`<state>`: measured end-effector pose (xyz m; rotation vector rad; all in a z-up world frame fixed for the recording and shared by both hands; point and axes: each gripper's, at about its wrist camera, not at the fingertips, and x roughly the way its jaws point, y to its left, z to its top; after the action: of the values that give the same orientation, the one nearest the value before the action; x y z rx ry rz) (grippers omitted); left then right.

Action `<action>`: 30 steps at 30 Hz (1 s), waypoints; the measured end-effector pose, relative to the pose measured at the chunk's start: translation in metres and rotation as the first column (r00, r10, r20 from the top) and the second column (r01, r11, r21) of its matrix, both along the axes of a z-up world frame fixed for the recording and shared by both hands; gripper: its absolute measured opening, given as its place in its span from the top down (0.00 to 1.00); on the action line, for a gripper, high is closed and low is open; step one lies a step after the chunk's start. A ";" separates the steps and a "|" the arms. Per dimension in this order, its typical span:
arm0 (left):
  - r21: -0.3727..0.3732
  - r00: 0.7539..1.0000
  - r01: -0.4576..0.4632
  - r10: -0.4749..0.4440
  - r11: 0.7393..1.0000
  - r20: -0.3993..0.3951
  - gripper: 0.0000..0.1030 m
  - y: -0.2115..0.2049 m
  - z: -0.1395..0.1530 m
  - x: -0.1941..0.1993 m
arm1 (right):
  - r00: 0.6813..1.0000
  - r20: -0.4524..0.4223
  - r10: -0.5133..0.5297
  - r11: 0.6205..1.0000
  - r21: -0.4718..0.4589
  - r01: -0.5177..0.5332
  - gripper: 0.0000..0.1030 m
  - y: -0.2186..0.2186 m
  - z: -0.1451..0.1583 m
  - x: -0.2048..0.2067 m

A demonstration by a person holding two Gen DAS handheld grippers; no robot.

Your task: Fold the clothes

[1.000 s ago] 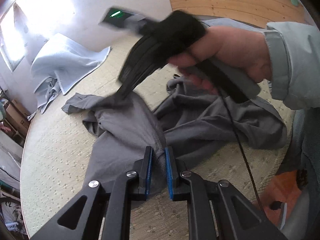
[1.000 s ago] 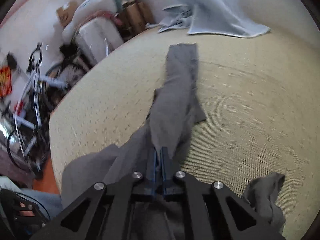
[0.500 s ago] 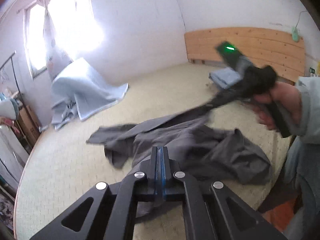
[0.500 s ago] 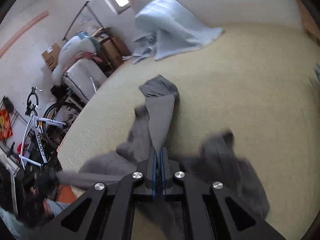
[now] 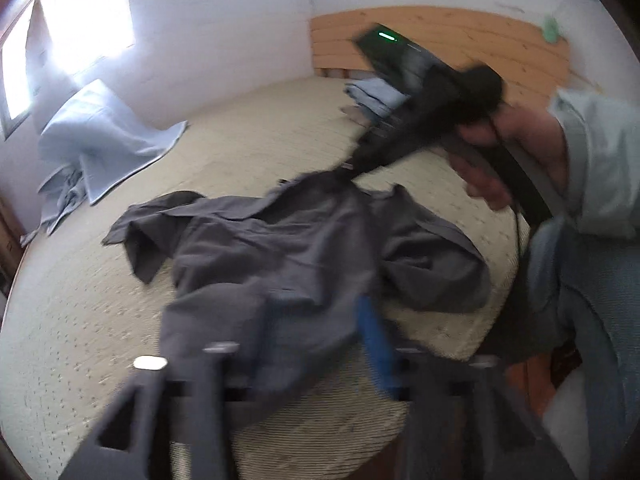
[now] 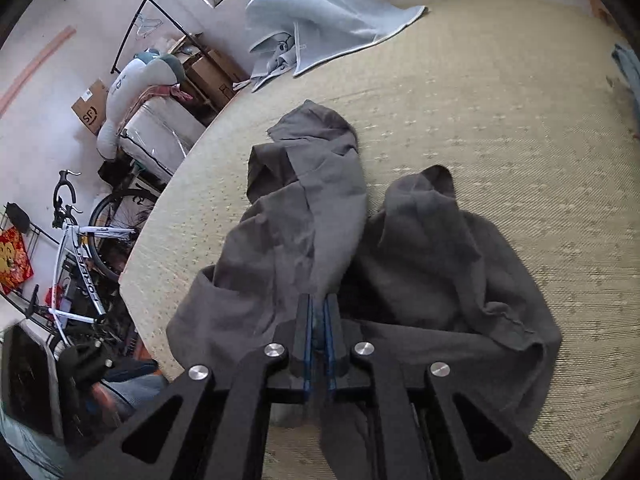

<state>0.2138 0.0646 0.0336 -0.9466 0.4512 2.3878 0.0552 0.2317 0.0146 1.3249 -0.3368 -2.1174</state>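
Crumpled, not folded, on the woven mat (image 5: 100,320) close to its near edge: a grey garment (image 5: 288,248), loose ends thrown out in ridges, layers overlapping. Pinched at one raised fold by the right gripper (image 6: 319,308), clamped tight on a thin wad of cloth, with the fabric rising in a peak to the tips. Draped partly across the left gripper (image 5: 296,340), blurred but seemingly spread wide and gripping nothing. Risks, as judged from here: lifting by that single pinch and dragging the whole heap into a worse tangle; slipping out of the narrow bite under a hard pull; catching two layers at once with the left and locking in a crooked crease; sliding off the mat's near edge toward the floor, given so little margin there.
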 end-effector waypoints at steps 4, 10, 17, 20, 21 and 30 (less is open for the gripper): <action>-0.041 1.000 0.003 -0.004 0.999 -0.021 0.31 0.027 -0.009 0.005 | 1.000 0.019 -0.015 1.000 -0.020 0.015 0.94 0.009 -0.003 -0.006; -0.130 0.999 0.010 -0.016 0.992 -0.047 0.31 0.054 -0.033 0.002 | 0.997 0.020 -0.080 0.995 -0.054 0.081 0.93 0.029 0.003 -0.006; -0.195 0.998 0.023 -0.034 0.981 -0.052 0.31 0.074 -0.055 -0.005 | 0.995 -0.012 -0.099 0.993 -0.059 0.098 0.90 0.043 0.012 -0.004; -0.216 0.999 0.018 -0.025 0.976 -0.029 0.31 0.077 -0.065 -0.012 | 0.995 -0.021 -0.095 0.994 -0.065 0.093 0.89 0.046 0.014 -0.006; -0.222 1.000 0.011 -0.016 0.975 -0.024 0.34 0.076 -0.067 -0.015 | 0.995 -0.025 -0.093 0.994 -0.066 0.092 0.89 0.047 0.015 -0.006; -0.165 0.998 -0.012 0.021 0.986 0.056 0.92 0.052 -0.053 -0.028 | 0.980 -0.199 0.009 0.999 0.054 0.002 0.74 0.047 0.035 0.009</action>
<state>0.1858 0.1169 -0.0196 -1.0922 0.6293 2.3591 0.0645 0.2787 0.0500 1.1291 -0.1948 -2.2470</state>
